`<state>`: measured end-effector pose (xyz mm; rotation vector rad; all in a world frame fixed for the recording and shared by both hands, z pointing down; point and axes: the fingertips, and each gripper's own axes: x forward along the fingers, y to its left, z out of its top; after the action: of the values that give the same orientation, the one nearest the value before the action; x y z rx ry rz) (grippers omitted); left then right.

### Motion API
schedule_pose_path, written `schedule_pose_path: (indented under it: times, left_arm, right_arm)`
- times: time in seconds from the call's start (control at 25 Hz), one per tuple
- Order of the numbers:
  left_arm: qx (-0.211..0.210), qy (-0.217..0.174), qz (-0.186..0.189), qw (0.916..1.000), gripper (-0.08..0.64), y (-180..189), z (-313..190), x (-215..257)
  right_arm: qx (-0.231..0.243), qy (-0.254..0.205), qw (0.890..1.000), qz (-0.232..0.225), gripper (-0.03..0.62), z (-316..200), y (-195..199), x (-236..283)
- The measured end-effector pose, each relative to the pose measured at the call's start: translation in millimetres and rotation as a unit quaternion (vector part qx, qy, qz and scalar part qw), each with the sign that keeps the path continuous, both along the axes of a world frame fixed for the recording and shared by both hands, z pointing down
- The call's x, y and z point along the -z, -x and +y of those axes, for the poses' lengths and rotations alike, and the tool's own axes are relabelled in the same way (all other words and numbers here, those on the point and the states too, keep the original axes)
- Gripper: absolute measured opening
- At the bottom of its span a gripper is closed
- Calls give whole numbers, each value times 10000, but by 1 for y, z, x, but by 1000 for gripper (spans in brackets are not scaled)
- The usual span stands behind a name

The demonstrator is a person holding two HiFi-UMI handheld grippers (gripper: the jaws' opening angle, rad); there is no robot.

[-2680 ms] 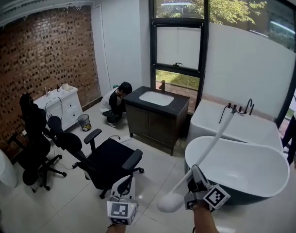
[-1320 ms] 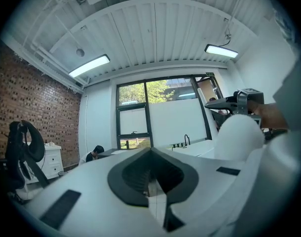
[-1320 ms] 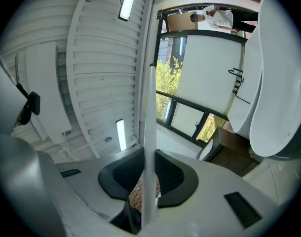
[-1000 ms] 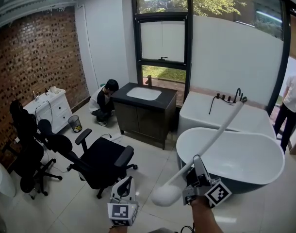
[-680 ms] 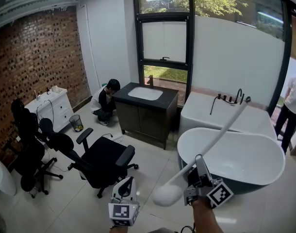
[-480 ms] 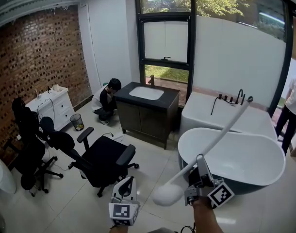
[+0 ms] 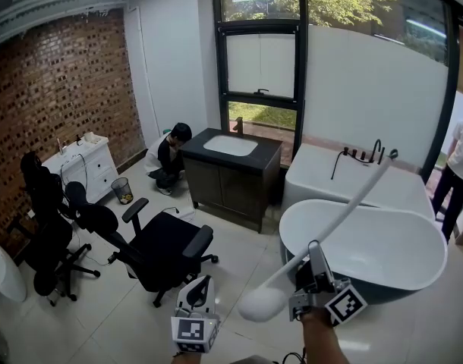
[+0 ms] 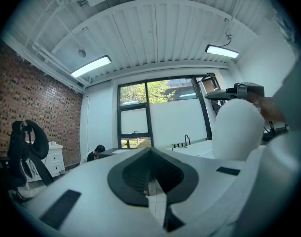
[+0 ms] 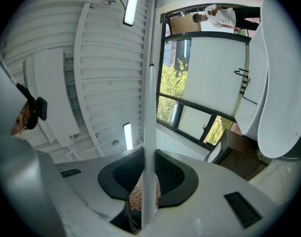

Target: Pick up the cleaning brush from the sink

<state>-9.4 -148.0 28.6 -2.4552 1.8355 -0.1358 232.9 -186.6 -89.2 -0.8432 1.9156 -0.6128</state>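
The right gripper (image 7: 307, 268) has its jaws pinching the white handle of the long brush (image 7: 345, 207), which is up in the air, well away from the sink (image 7: 230, 145). The handle slants up over the oval bathtub (image 7: 368, 249), and the round white head hangs low beside the left gripper (image 7: 197, 294), whose jaws are pressed together on nothing.

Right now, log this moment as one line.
right gripper: jaws shut on brush handle | left gripper: jaws together, empty | brush: in the air, clear of sink
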Motion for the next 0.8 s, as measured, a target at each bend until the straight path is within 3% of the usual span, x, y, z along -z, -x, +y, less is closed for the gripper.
schedule_pose_path:
  times: [0.8]
  left_arm:
    - [-79,-2,-63,9999,5,-7,-4,-5]
  right_arm:
    - [-121,-16,9999,-20,75,0,-6,-3]
